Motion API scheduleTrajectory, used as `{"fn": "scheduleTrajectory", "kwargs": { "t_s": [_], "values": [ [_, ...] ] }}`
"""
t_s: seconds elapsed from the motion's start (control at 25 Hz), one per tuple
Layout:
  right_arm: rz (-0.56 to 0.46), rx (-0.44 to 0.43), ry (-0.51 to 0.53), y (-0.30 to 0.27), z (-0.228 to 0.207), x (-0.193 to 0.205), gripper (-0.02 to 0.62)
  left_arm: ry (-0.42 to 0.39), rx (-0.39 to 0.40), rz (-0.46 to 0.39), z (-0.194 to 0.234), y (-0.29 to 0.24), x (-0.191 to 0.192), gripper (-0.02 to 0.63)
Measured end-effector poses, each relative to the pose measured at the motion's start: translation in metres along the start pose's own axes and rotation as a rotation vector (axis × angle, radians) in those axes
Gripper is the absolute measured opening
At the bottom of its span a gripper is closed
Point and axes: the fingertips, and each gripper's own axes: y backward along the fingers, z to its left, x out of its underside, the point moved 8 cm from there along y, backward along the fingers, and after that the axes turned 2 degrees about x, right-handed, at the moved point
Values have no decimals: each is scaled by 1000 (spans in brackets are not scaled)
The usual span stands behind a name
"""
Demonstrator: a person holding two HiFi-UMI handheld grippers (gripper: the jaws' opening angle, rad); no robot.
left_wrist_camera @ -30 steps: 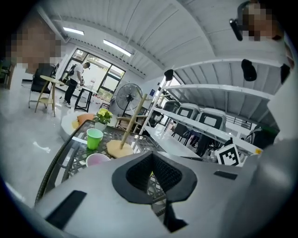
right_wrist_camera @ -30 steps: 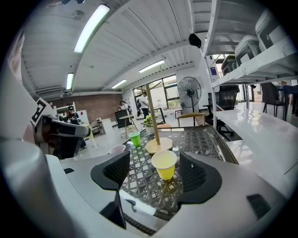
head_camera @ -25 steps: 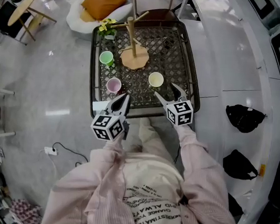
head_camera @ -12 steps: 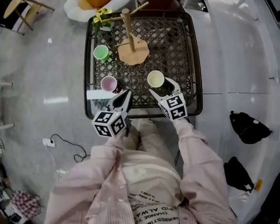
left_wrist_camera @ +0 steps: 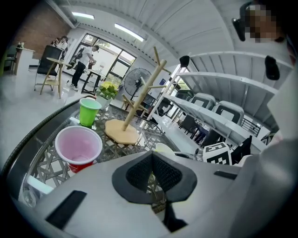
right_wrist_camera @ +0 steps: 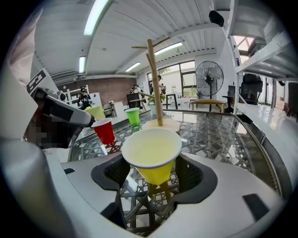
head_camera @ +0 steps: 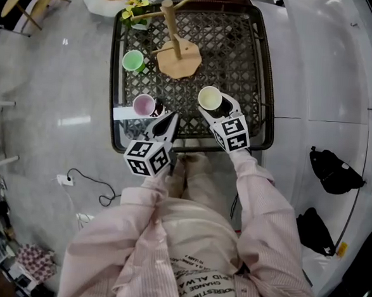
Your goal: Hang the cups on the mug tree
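Cups are all left standing on the lattice counter (head_camera: 242,66), none yet hung. The yellow cup (right_wrist_camera: 151,151) is framed between the widely spread jaws of the right tool (right_wrist_camera: 153,173), seemingly lined up for a side grip, though no pad is seen pressing it. The left tool (left_wrist_camera: 151,174) is kept nearly closed and empty beside the pink cup (head_camera: 143,104). The green cup (head_camera: 133,60) and the bare mug tree (head_camera: 172,29) are set farther back.

Office/lab w/ desks (right_wrist_camera: 205,102), fan (right_wrist_camera: 209,74)
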Motion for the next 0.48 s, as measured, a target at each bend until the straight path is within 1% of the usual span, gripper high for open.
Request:
{"fn": "scheduleTrajectory", "kwargs": {
  "t_s": [0.16,0.48],
  "values": [
    [4,-10,-17,0,2,-2,293,-4,12,6,0,0,-2,-3],
    [-11,18,-66,4,-1,-14,284,-14,40,7,-2,0,-10,-3]
  ]
}}
